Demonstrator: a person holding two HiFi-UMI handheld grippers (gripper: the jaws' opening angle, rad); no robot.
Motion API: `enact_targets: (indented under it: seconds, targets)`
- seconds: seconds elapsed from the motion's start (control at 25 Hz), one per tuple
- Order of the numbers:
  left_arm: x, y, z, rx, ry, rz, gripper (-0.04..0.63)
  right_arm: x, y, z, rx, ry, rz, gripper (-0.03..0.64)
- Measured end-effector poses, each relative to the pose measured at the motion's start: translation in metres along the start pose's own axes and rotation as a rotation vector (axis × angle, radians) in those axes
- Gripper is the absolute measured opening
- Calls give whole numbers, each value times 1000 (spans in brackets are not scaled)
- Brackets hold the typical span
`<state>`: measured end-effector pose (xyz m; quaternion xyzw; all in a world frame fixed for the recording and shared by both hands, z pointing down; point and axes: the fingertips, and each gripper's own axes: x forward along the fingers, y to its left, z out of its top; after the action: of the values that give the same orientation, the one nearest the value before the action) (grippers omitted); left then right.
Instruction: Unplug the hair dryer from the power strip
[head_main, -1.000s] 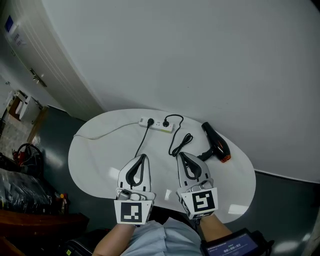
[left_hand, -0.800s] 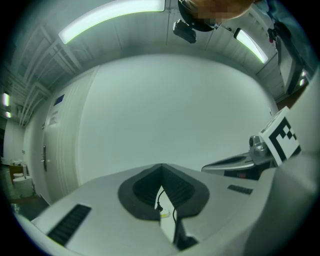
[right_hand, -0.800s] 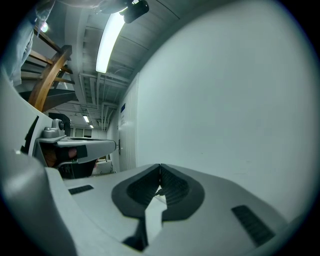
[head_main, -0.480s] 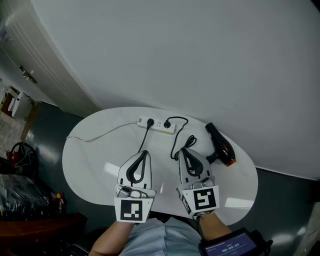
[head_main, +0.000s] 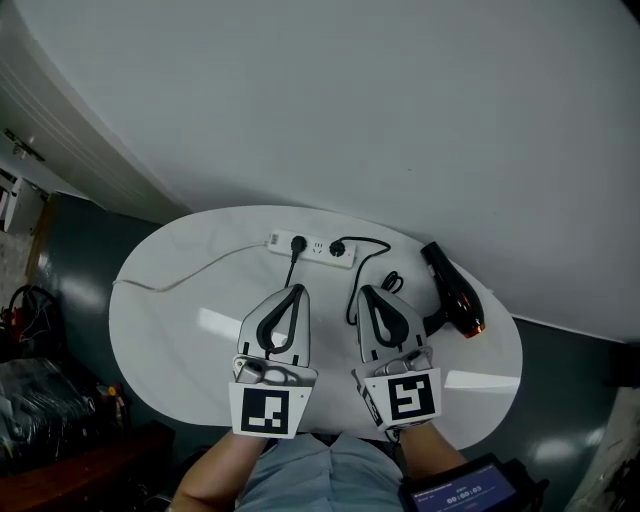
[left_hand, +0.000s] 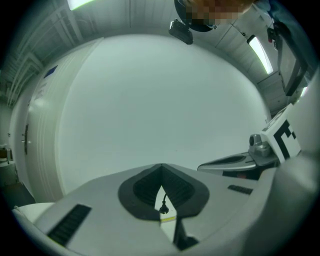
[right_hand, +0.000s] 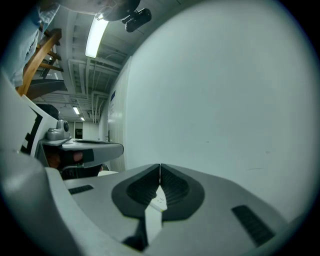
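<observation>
A white power strip (head_main: 310, 248) lies at the far side of the white oval table (head_main: 170, 330), with two black plugs in it. A black hair dryer (head_main: 455, 300) with an orange tip lies at the right, and its black cord (head_main: 368, 272) curls back to the strip's right plug (head_main: 338, 248). My left gripper (head_main: 296, 292) is shut, with nothing in it, short of the strip and over the left plug's cord. Beside it my right gripper (head_main: 364, 293) is shut too, near the cord's loop. The left gripper view shows a plug (left_hand: 163, 208) through the jaws' gap; the right gripper view shows the strip (right_hand: 159, 201).
A white cable (head_main: 200, 272) runs from the strip's left end across the table and off its left edge. A pale wall stands just behind the table. Dark floor and clutter lie at the left. A screen device (head_main: 470, 490) sits at my lower right.
Both grippers have moved forward over the table toward the power strip and cord, staying shut. The view has shifted, so the table sits lower and more centred.
</observation>
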<state>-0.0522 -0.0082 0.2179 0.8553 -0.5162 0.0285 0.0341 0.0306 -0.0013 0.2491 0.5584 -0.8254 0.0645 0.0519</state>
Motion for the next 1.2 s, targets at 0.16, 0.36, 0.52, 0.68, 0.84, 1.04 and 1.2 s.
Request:
enact_targets:
  seconds: [0.16,0.36,0.52,0.68,0.84,1.04,1.2]
  targets:
    - [20,6,-12,-19,27,-19,0,17,-7,-11,4,29,-17,2]
    - [40,13,-34,-47,74,-40,-1,36,-14,-29,22,68,-31,2]
    - [58,20,-55,-63,109,-49,0,51,-18,-49,40,103,-37,2]
    - [73,24,-76,-84,148,-61,-1,64,-24,-67,64,133,-52,2]
    - [84,29,-97,-104,185,-65,0,74,-23,-81,81,158,-55,3]
    - [95,31,-124,-136,233,-65,-1,85,-25,-99,86,194,-67,3]
    - [104,33,-140,-146,256,-61,0,92,-30,-110,90,211,-79,5]
